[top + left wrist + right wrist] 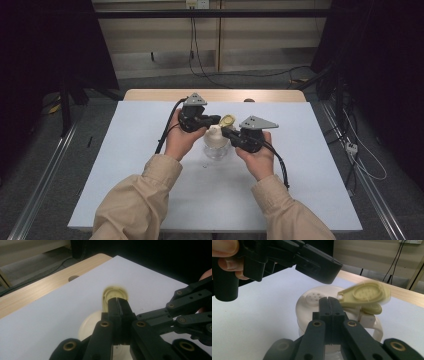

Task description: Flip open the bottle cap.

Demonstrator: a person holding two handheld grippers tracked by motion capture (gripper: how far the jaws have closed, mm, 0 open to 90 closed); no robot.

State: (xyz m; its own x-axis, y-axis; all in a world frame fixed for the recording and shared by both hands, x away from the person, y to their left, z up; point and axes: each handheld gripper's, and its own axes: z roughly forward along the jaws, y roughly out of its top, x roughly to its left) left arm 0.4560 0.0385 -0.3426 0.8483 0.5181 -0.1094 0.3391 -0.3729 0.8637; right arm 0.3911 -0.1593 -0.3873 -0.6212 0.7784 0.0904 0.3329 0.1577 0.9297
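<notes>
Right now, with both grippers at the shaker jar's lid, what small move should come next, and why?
Probably ease the left gripper down to press the yellow flip cap shut. The cap stands raised and blurred above the sieve holes, while the right gripper, jaws shut, rests at the cream lid, seemingly steadying the jar.

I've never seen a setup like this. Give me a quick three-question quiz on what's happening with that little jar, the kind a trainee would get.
1. True or false: the flip lid on the jar is swung open.
2. What sits on the jar's cream cap where the lid was? A) a spoon B) a patch of small holes C) a cork
3. How do the jaws of the left hand-held gripper and the right hand-held gripper stand?

Key
1. True; it stands up, showing its underside.
2. B.
3. Both are closed, jaws pressed together, with both tips at the top of the jar, the left one by the raised lid.
</notes>
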